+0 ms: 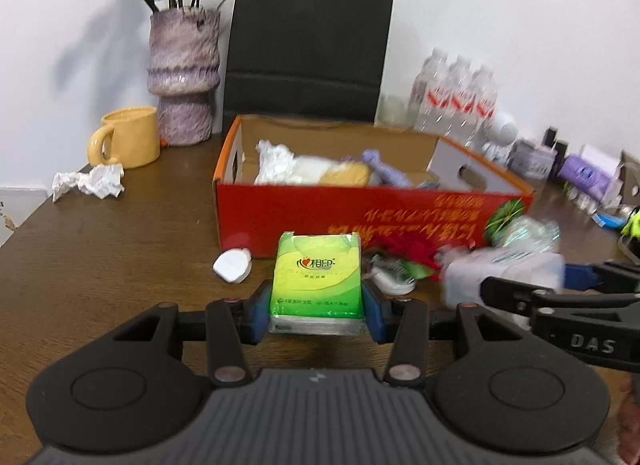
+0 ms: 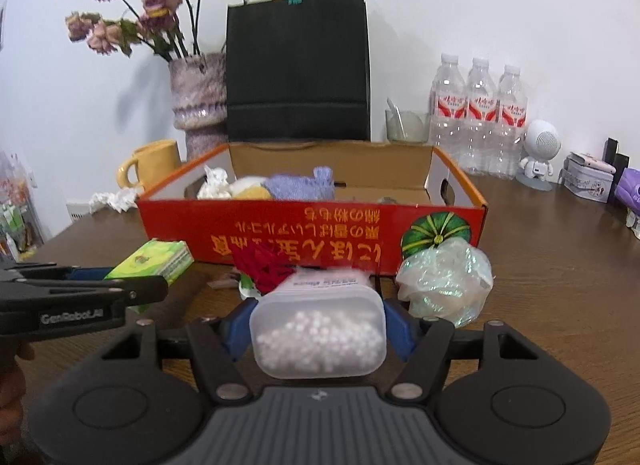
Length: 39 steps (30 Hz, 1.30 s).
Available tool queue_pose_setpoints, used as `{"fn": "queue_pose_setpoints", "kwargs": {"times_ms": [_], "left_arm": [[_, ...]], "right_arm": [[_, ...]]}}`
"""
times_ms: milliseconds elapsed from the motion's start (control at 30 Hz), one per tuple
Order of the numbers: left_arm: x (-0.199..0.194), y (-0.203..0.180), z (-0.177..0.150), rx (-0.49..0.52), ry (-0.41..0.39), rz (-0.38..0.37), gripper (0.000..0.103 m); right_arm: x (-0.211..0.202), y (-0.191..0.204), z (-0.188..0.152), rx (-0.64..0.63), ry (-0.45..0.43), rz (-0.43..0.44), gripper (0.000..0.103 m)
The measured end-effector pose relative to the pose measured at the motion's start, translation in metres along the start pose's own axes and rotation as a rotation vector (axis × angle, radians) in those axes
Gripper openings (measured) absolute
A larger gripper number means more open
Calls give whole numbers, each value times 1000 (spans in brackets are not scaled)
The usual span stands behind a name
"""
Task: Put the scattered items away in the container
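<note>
While you held both tools over the near part of the desk (image 1: 120,249), your left hand-held gripper (image 1: 317,307) was clamped on a green tissue pack (image 1: 318,277), its blue pads pressed against the pack's two sides and the pack lifted clear of the wood. Your right hand-held gripper (image 2: 318,331) was gripping a translucent plastic tub (image 2: 318,335) filled with small white beads, one blue pad tight on each side. You had the two tools side by side, the left one's pack showing at the left edge of the right camera's view.

Your container, the red cardboard box (image 2: 280,225) with orange rims, stood open toward the middle of the desk, just beyond both loads. It already held crumpled white paper, a yellow item and a lilac knitted piece (image 2: 302,185). Against the box's near wall lay a red scrap (image 2: 264,265), and by its near right corner sat a shiny crinkled bag (image 2: 444,285). A small white case (image 1: 232,265) rested near the box's near left corner. Crumpled tissue (image 1: 90,183) lay toward the left edge beside a yellow mug (image 1: 128,137). Along the far edge stood a vase (image 1: 184,77), a black paper bag (image 2: 298,65) and three water bottles (image 2: 478,117).
</note>
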State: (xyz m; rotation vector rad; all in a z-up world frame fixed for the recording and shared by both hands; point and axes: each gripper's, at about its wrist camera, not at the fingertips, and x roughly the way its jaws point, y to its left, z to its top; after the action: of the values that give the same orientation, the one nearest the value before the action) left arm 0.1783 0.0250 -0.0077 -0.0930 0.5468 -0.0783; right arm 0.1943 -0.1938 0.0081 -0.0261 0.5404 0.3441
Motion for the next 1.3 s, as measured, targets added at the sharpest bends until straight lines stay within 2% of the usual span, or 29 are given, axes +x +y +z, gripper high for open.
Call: {"fn": "queue_pose_setpoints", "kwargs": {"times_ms": [167,367,567,700,767,867,1100,1200,1267,1300], "left_arm": [[-18,-4,12,-2,-54,-33,47],[-22,-5,28,-14,-69,-69,47],[-20,-7,63,5,-137,-72,46],[-6,-9,88,-2,-173,-67,45],[8,-7,99,-16,-165,-76,34],[33,-2,113,-51,-141,-83,30],[67,4,111,-57,-84,-67,30],[61,9,102,-34,-69,-68,31],[48,12,93,-4,-56,-70,43],[41,14,88,7,-52,-66,46]], "right_arm": [[-9,-5,11,19,-23,21,65],[-14,-12,25,43,-32,48,65],[-26,-17,67,24,-133,52,65],[-16,-24,99,25,-199,37,65],[-3,-28,112,33,-206,30,65],[21,-33,127,37,-198,17,65],[63,-49,126,75,-143,-8,65],[62,-50,119,82,-139,0,65],[53,-49,116,75,-144,11,65],[47,-47,115,71,-150,13,65]]}}
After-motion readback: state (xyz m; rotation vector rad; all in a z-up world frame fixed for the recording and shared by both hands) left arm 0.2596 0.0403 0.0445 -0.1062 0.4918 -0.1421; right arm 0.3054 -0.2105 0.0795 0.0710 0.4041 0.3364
